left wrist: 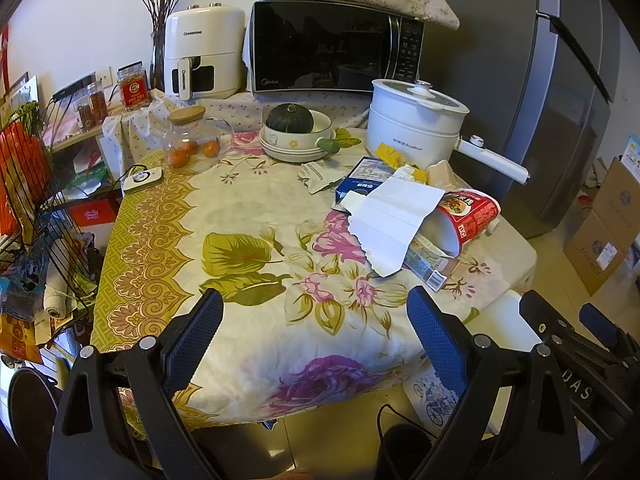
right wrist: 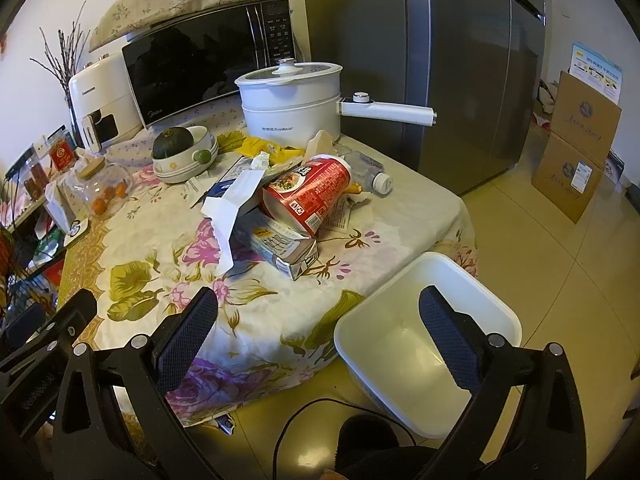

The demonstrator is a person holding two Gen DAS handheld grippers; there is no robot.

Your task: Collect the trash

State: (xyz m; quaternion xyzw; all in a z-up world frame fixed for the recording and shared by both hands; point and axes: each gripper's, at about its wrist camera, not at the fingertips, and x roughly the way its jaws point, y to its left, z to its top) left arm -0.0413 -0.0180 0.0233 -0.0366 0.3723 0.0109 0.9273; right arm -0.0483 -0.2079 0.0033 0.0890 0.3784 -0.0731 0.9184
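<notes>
1. Desk (right wrist: pixel 400 220): covered with a floral cloth. The trash lies in one heap at the side of the desk nearest the grey refrigerator (right wrist: pixel 460 80), just in front of the white electric pot (right wrist: pixel 292 108).
2. White bin (right wrist: pixel 496 308): stands on the floor just beside the desk edge, below the heap. It appears empty; judged the destination.
3. Red instant-noodle cup (right wrist: pixel 308 192): lies on its side at the top of the heap, touching the cartons. Judged light, thin-walled and easily crushed; best taken across the rim or mid-body with modest pressure.
4. Flattened carton (right wrist: pixel 280 246): lies under the cup, nearest the bin. Judged stiff and light; grasp by an edge.
5. White torn paper (left wrist: pixel 394 216): draped over the cartons. Limp; pinch at a fold.
6. Clear plastic bottle (right wrist: pixel 370 174): lies behind the cup. Probably slippery and prone to roll.
7. Left gripper (left wrist: pixel 316 340): fingers spread wide, holding nothing, near the desk edge well short of the heap.
8. Right gripper (right wrist: pixel 320 340): fingers spread wide, holding nothing, above the bin's rim.
</notes>
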